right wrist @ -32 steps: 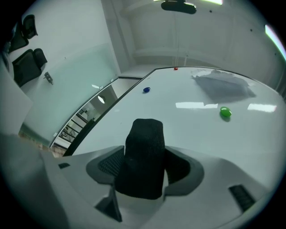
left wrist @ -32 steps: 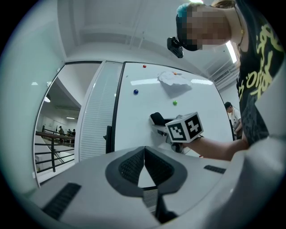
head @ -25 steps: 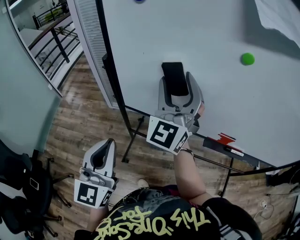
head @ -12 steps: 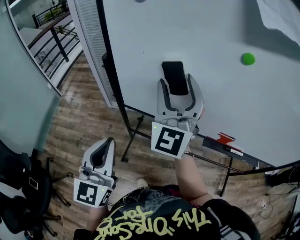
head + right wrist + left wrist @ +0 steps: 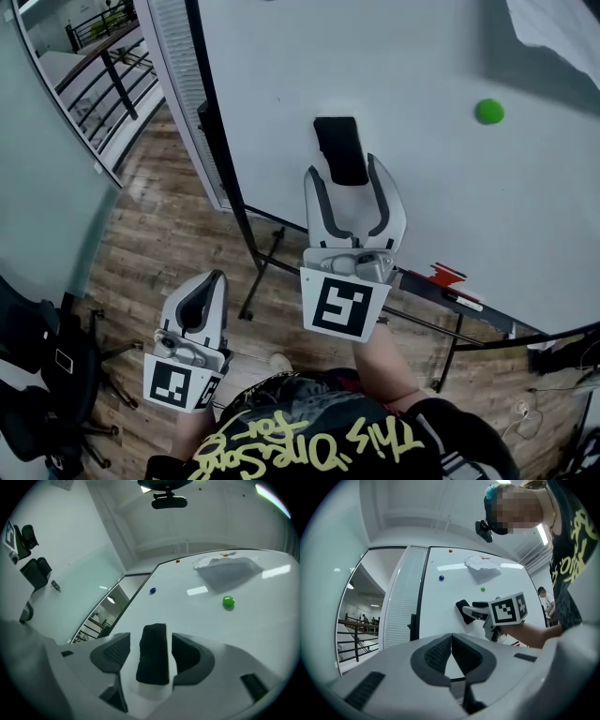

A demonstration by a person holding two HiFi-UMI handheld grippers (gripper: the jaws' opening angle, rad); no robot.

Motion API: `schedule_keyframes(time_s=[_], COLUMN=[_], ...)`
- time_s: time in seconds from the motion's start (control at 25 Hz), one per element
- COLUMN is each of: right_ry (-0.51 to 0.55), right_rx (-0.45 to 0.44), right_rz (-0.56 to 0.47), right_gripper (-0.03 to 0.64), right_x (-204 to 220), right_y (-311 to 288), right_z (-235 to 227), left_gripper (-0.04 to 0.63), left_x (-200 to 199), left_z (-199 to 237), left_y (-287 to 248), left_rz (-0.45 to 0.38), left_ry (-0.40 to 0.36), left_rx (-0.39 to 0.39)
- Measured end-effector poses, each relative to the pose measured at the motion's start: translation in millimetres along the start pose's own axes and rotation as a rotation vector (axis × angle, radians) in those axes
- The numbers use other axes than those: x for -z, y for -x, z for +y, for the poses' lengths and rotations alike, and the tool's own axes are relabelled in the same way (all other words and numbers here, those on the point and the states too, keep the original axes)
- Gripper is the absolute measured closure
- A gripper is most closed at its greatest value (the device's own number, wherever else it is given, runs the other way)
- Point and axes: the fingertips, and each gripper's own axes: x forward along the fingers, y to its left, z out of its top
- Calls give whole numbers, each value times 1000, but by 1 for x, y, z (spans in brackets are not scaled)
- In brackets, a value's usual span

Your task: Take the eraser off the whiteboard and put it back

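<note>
The black eraser [image 5: 340, 148] clings to the whiteboard [image 5: 441, 197], standing lengthwise. My right gripper [image 5: 345, 169] is open, its fingers [image 5: 316, 197] flanking the eraser's lower end with gaps on both sides. In the right gripper view the eraser [image 5: 154, 645] stands between the two pads [image 5: 114, 651], touching neither. My left gripper [image 5: 208, 286] hangs low at the left over the floor, away from the board, with its jaws shut on nothing [image 5: 451, 640]. The left gripper view also shows the eraser [image 5: 463, 611] on the board.
A green magnet [image 5: 488, 112] and a sheet of paper [image 5: 561, 26] are on the board's right. A red marker [image 5: 450, 277] lies on the board's tray. A black office chair [image 5: 37, 375] stands at the left, a railing [image 5: 108, 66] beyond it.
My right gripper has drawn back down the board and its jaws have spread wider, leaving the eraser in place on the board. The left gripper has barely moved.
</note>
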Motion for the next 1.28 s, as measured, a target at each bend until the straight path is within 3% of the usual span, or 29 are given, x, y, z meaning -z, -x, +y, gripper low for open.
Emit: schedule_keyframes(time_s=[0.24, 0.4, 0.56, 0.76, 1.28], right_ry=[-39, -89, -143, -466, -544], right_rx=[-62, -111, -176, -134, -263], right_rz=[14, 24, 26, -77, -111], right_gripper=[347, 435, 442, 490, 574], right_x=[4, 9, 11, 0, 3], right_y=[15, 26, 37, 44, 67], right_z=[6, 16, 30, 27, 24], left_gripper=[588, 588, 588, 588, 588], left_x=[-3, -7, -11, -14, -18], left_z=[-10, -15, -20, -29, -53], left_y=[-5, -9, -12, -16, -18], left_rz=[0, -8, -12, -18, -24], left_ry=[-7, -17, -25, -33, -58], left_rx=[2, -2, -11, -21, -99])
